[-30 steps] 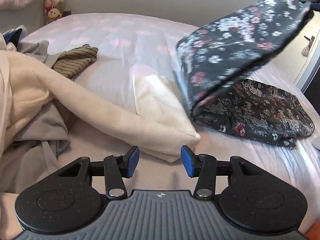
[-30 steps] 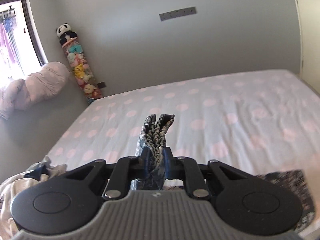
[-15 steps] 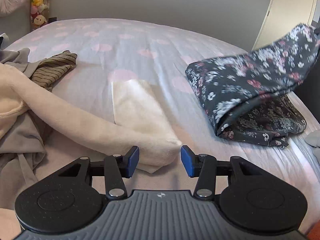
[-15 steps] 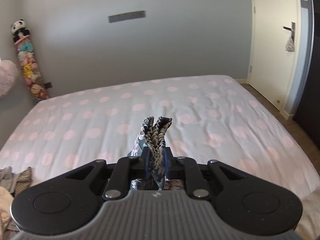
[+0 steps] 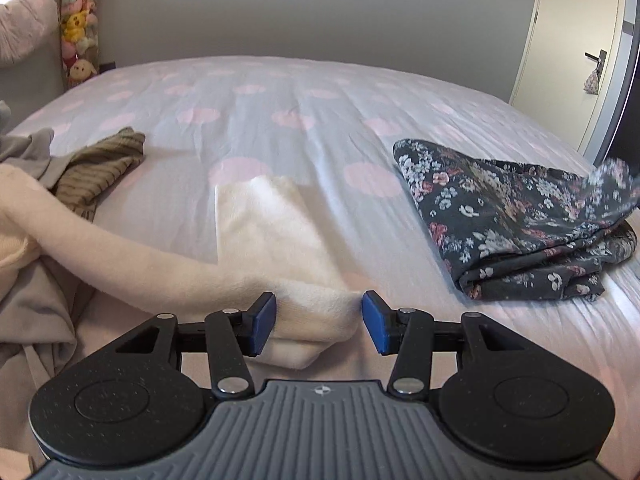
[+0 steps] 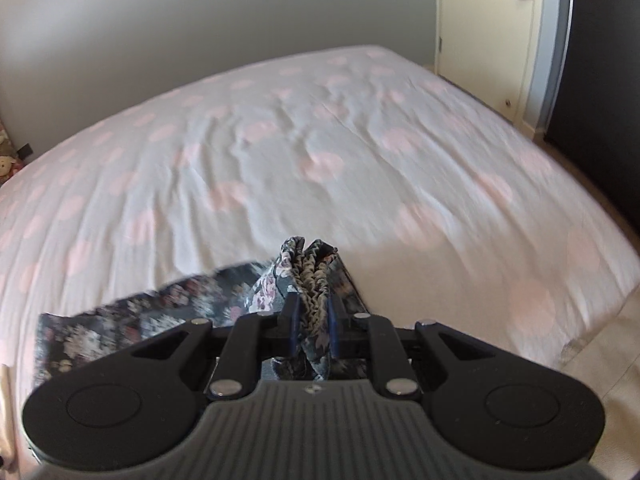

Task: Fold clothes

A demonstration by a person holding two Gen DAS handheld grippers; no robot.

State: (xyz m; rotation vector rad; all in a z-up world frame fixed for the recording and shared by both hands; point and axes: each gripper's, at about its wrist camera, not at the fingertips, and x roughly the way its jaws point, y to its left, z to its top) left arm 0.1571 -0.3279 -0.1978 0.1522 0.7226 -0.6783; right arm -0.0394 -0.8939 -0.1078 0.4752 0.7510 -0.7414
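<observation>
A dark floral garment lies folded on the right of the bed, its top layer still lifted a little at the right edge. My right gripper is shut on its bunched elastic edge, low over the bed. My left gripper is open and empty, its jaws on either side of the end of a cream sleeve without closing on it. The sleeve runs left to a cream garment in a heap.
The bed has a pale sheet with pink dots. A brown striped garment and grey clothes lie at the left. A door stands at the right, and the floor drops off beside the bed.
My right gripper has lowered the floral garment's top half down and rightward onto its lower half, so it now lies nearly flat. My left gripper has moved forward over the cream sleeve end.
</observation>
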